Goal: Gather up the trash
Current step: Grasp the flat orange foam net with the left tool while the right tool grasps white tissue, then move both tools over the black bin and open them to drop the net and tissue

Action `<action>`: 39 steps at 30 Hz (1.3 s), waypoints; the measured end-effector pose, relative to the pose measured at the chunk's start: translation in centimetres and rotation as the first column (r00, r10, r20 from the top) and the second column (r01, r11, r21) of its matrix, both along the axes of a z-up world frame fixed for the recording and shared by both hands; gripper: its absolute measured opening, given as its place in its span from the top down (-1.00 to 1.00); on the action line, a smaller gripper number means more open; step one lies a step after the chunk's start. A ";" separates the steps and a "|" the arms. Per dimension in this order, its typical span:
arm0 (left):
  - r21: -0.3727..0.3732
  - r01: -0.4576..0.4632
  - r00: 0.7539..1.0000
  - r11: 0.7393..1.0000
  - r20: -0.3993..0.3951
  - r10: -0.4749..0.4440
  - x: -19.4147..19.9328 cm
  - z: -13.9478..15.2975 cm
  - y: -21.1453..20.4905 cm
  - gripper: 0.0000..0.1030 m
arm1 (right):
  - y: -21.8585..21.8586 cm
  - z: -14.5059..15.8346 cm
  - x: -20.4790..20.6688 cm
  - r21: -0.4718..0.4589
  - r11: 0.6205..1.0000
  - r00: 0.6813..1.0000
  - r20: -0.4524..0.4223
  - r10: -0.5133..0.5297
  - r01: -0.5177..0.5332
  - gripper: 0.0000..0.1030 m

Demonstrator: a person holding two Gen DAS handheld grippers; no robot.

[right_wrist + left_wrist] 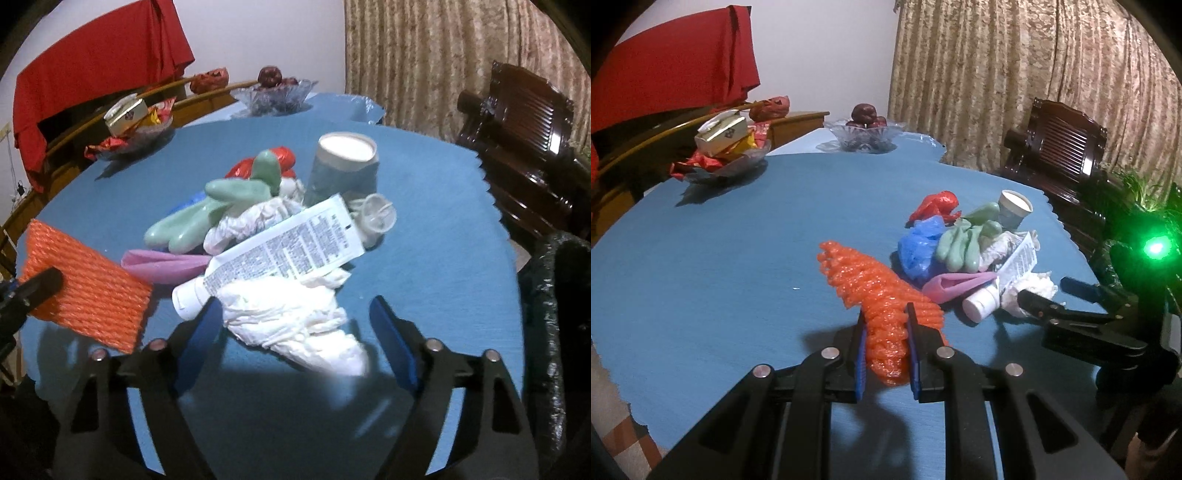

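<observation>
My left gripper [886, 314] is shut on an orange foam net sleeve [875, 291] and holds it just above the blue table; the sleeve also shows in the right wrist view [88, 291]. My right gripper [291, 306] is open around a crumpled white tissue [291, 317] at the near edge of a trash pile. The pile holds a white tube [280, 251], a green glove [210, 214], a pink piece [166, 264], a paper cup [343, 166], a red wrapper [938, 206] and a blue bag [919, 243].
A blue cloth covers the table [720, 236]. A glass dish of snacks and a box [720, 147] and a glass fruit bowl [864, 136] stand at the far side. A dark wooden chair [1060, 147] is at the right, with curtains behind. A black bag [554, 332] is at the right.
</observation>
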State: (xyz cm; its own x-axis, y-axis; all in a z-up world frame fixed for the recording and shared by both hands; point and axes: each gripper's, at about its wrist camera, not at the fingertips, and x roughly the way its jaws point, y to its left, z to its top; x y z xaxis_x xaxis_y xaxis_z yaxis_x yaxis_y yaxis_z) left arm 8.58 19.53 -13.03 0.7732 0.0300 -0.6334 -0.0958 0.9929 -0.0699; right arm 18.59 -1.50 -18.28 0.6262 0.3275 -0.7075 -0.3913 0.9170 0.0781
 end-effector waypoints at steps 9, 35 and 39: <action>-0.003 0.006 1.000 1.000 0.013 -0.006 -0.4 0.8 -0.6 0.66 | -0.5 0.5 -0.6 0.036 0.998 0.998 -0.036 0.050 -0.049 0.51; 0.003 0.231 0.957 0.973 0.179 -0.227 -0.2 8.6 -11.2 0.66 | -12.6 11.3 -6.0 0.083 0.991 0.980 0.157 -0.121 0.109 0.51; 0.009 0.279 0.943 0.960 0.189 -0.275 0.4 9.1 -13.7 0.66 | -15.0 12.0 -6.5 0.090 0.984 0.971 0.169 -0.169 0.155 0.50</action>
State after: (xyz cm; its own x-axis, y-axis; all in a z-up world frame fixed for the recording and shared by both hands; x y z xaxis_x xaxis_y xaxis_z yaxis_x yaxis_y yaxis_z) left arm 8.96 5.86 -3.95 0.8540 -0.2117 -0.4753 0.1991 0.9769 -0.0774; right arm 12.08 -16.52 -6.30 0.7876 0.2599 -0.5587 -0.2517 0.9633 0.0932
